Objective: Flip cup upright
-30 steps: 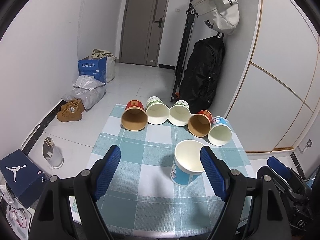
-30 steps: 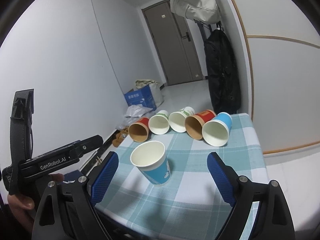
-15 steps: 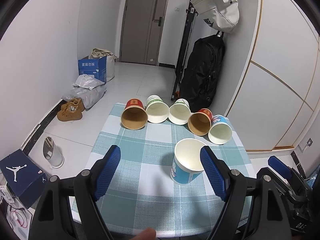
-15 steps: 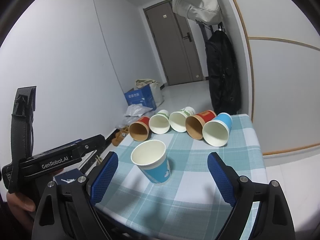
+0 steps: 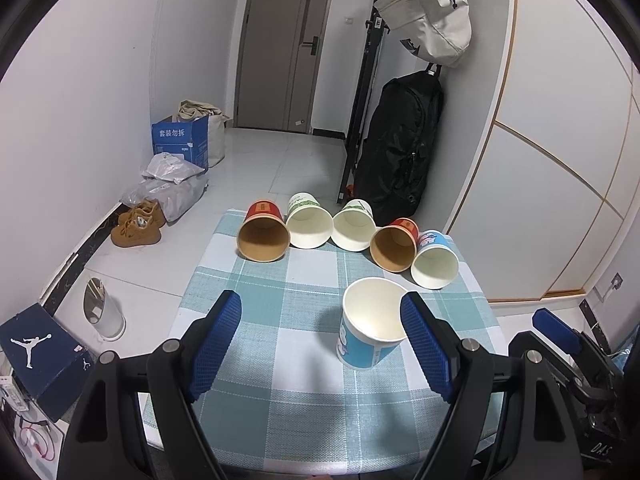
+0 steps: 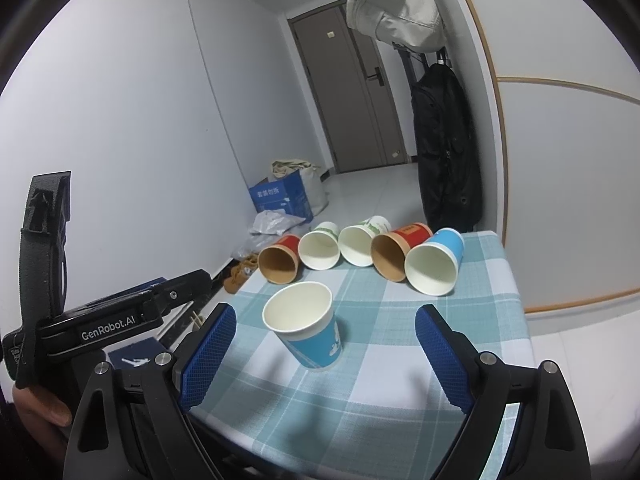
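A blue paper cup (image 5: 370, 326) stands upright on the checked tablecloth (image 5: 280, 392); it also shows in the right wrist view (image 6: 306, 330). Behind it several cups lie on their sides in a row, mouths toward me: a red one (image 5: 263, 236), two white-green ones (image 5: 310, 227) (image 5: 354, 231), a second red one (image 5: 394, 246) and a blue one (image 5: 435, 260). My left gripper (image 5: 320, 344) is open and empty, near the upright cup's left. My right gripper (image 6: 326, 356) is open and empty, with the upright cup between its fingers but apart from them.
The table's far edge lies just behind the cup row. On the floor to the left are a blue box (image 5: 180, 142), bags, brown shoes (image 5: 138, 226) and a shoebox (image 5: 40, 354). A black bag (image 5: 400, 152) hangs at the right wall.
Both grippers have drawn back slightly and risen; the cups have not moved.
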`<state>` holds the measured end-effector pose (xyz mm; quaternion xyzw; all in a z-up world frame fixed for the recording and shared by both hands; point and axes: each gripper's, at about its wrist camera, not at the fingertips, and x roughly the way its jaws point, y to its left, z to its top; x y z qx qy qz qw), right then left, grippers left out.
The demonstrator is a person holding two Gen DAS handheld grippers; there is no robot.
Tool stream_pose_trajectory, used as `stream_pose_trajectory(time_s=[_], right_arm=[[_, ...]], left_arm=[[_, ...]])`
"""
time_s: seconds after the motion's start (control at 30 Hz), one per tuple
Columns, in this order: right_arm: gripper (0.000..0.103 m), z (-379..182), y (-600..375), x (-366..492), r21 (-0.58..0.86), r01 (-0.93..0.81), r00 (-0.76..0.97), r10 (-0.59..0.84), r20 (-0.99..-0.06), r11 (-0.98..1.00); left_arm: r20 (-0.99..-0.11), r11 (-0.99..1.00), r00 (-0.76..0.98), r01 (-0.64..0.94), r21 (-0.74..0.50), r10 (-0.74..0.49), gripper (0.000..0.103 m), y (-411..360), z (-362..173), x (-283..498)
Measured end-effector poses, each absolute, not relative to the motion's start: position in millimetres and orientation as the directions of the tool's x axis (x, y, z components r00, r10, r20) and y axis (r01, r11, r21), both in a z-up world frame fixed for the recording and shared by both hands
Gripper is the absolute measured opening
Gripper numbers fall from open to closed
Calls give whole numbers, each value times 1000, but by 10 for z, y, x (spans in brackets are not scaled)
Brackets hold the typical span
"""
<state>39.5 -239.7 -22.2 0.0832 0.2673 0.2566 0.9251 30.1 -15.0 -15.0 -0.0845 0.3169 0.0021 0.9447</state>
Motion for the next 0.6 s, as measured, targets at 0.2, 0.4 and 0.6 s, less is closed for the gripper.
stream_pose_trajectory(time_s=[0.2,0.4,0.6], right_arm=[[92,-228,-2394,405,291,-427,726,516,-455,856],[92,-222,-2390,400,290,-427,724,516,-457,856],[92,-249,-2378,421,289,-418,718,509,-475,861]], left_arm=[[-596,985,801,-53,-162,-54,78,-149,-148,294],[-592,986,804,-46,-160,-59,78,-156,-139,300],[-566,987,821,-27,-161,-70,78,-173,-100,272]])
